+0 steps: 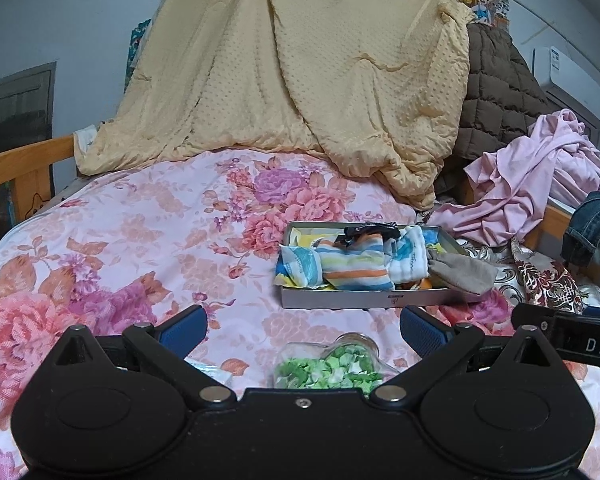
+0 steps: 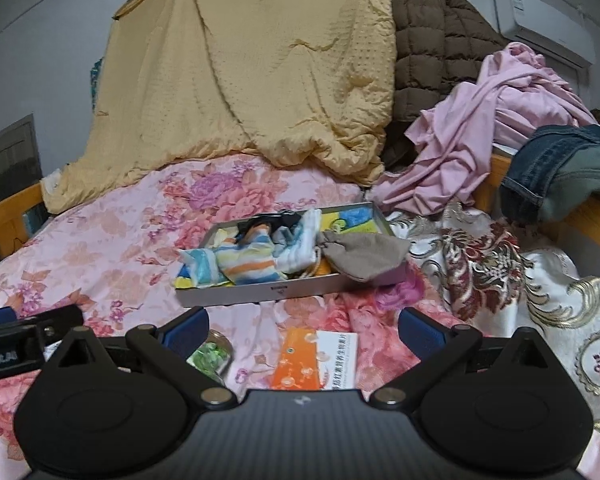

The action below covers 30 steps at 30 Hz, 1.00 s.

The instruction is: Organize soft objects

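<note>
Cloths (image 1: 352, 266) fill the tray (image 1: 340, 302), grey pouch (image 1: 462, 272) overhanging its right rim; both grippers' fingers (image 1: 182, 326) gape wide, empty.

Left gripper (image 1: 303, 326): matte black housing, 2 round raised caps at lower left and lower right, silver pivot rivets, 1 central screw, blue ribbed fingers (image 1: 184, 326). Right gripper (image 2: 303, 326): identical build, grey textured centre panel with small white mark. White lettering on black bars at frame edges.
</note>
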### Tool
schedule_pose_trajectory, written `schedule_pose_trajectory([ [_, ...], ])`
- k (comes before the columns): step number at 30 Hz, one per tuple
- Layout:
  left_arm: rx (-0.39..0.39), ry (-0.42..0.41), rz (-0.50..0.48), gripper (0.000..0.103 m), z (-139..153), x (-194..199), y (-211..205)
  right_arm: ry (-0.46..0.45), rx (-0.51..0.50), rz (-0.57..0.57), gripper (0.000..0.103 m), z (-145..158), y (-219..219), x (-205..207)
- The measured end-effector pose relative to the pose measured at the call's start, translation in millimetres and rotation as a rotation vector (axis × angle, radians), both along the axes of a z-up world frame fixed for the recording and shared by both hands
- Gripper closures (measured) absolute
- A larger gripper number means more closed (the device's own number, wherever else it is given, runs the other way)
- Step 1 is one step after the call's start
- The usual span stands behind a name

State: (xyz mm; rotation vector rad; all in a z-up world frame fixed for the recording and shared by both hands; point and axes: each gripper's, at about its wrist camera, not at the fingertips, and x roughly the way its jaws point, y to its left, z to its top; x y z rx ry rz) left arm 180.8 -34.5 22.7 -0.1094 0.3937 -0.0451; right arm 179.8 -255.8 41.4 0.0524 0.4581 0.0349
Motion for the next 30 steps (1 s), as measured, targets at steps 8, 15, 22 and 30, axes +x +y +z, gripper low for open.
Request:
schedule_pose_trajectory([
  [8, 0.0, 0.0, 0.003, 0.001, -5, -7, 6, 0.004, -0.011, -0.023, 0.0, -2, -2, -6],
  [15, -0.007, 0.002, 0.014, 0.001, -12, -13, 11, 0.019, -0.03, -0.019, 0.0, -6, 3, -9],
  [22, 0.013, 0.044, 0.026, 0.001, -24, -16, 15, 0.058, -0.028, -0.017, 0.0, -13, 5, -9],
  [30, 0.018, 0.073, 0.047, 0.001, -30, -17, 19, 0.061, -0.04, -0.022, 0.0, -18, 5, -9],
])
